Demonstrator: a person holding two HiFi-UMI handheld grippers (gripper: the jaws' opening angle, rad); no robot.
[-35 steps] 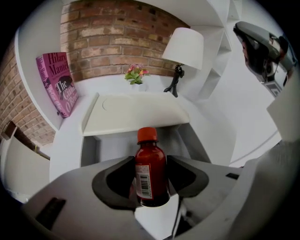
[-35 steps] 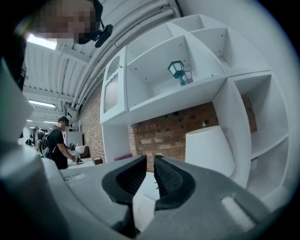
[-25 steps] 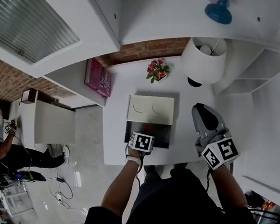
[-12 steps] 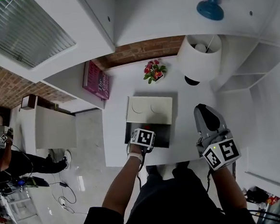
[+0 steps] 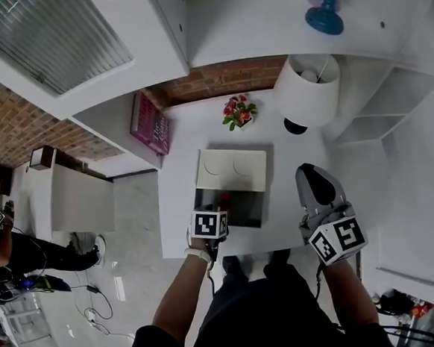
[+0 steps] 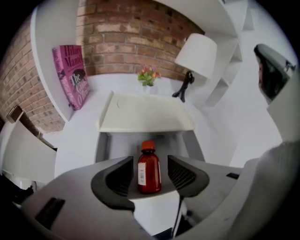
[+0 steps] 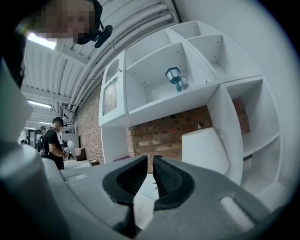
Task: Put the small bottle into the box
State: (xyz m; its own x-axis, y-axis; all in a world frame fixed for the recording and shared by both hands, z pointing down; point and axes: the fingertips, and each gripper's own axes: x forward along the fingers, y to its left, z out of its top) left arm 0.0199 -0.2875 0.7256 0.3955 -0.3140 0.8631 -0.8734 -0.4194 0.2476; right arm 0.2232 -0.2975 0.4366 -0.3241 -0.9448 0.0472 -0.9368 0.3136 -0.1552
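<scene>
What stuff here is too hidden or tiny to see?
- Label print on the small bottle: left gripper view, too small.
- Near floor of the box: left gripper view, behind the left gripper.
- Most of the bottle, head view: under the left gripper.
- Base of the lamp: right gripper view, behind the right gripper.

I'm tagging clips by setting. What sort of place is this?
Probably a staged home corner in a workshop hall: lamp, flowers and book on a white desk against brick, yet bare ceiling pipes and a person standing beyond.
</scene>
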